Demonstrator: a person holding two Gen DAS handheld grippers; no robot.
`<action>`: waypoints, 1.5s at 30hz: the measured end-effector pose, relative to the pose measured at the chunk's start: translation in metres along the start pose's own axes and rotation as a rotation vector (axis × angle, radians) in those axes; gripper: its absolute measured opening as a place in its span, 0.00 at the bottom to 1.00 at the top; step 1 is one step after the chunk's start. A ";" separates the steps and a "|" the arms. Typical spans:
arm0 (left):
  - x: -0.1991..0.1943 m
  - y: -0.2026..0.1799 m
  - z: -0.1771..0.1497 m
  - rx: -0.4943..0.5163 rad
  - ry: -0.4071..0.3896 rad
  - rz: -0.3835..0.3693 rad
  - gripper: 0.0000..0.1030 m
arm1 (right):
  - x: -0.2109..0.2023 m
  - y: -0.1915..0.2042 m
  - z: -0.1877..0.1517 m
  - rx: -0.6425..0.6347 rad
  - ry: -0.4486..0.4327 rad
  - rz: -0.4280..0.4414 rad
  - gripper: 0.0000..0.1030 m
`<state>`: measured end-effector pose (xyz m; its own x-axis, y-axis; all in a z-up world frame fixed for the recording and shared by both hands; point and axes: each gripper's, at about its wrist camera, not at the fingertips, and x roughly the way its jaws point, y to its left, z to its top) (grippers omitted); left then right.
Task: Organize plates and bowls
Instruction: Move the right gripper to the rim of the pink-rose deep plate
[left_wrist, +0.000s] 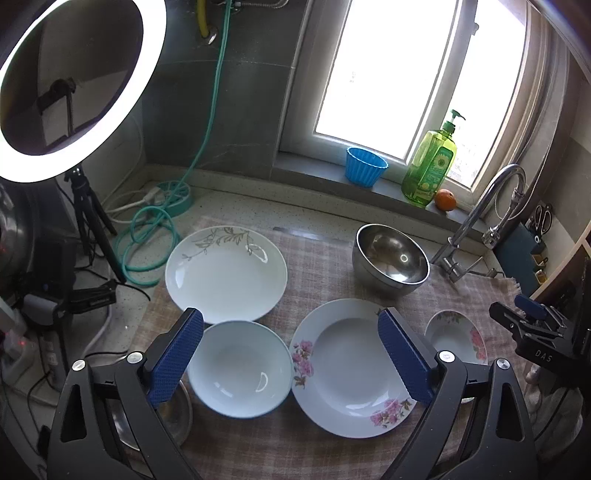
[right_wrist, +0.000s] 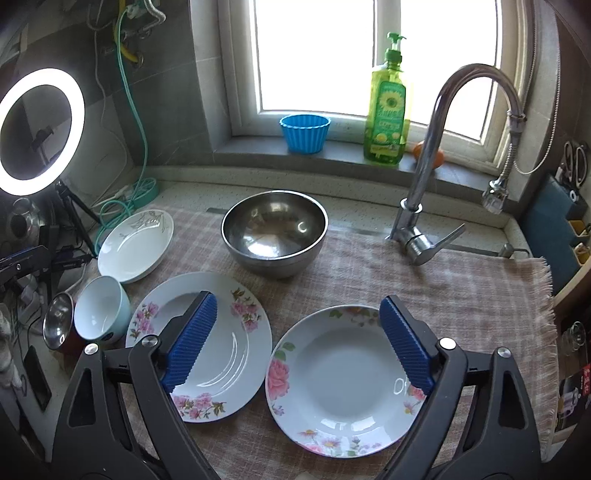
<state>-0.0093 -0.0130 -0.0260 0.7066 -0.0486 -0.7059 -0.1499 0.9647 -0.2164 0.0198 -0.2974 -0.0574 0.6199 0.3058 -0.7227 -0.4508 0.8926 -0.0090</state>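
On the checked cloth (right_wrist: 461, 291) lie a pink-flowered plate (left_wrist: 351, 369) (right_wrist: 218, 332), a rose-patterned plate (right_wrist: 340, 380) (left_wrist: 456, 334), a white leaf-patterned plate (left_wrist: 225, 273) (right_wrist: 135, 245), a pale blue bowl (left_wrist: 240, 369) (right_wrist: 101, 314), a large steel bowl (left_wrist: 389, 258) (right_wrist: 275, 230) and a small steel bowl (right_wrist: 57, 323). My left gripper (left_wrist: 291, 354) is open and empty above the blue bowl and flowered plate. My right gripper (right_wrist: 299, 339) is open and empty above the two flowered plates; it also shows in the left wrist view (left_wrist: 532, 317).
A faucet (right_wrist: 443, 147) stands at the back right. A green soap bottle (right_wrist: 386, 107), a blue cup (right_wrist: 304, 131) and an orange (left_wrist: 445, 199) sit on the windowsill. A ring light on a tripod (left_wrist: 66, 85) and a green hose (left_wrist: 155, 229) are at the left.
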 end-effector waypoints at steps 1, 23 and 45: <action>0.001 0.000 -0.003 -0.012 0.009 -0.003 0.92 | 0.006 -0.001 -0.001 -0.003 0.023 0.027 0.86; 0.020 -0.004 -0.081 -0.271 0.193 -0.045 0.41 | 0.120 -0.007 0.008 -0.096 0.354 0.362 0.41; 0.072 0.011 -0.118 -0.493 0.317 -0.122 0.24 | 0.194 -0.005 0.012 -0.042 0.529 0.472 0.27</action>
<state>-0.0414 -0.0363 -0.1589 0.5093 -0.3000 -0.8066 -0.4371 0.7172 -0.5427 0.1498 -0.2387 -0.1896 -0.0380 0.4456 -0.8944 -0.6257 0.6873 0.3689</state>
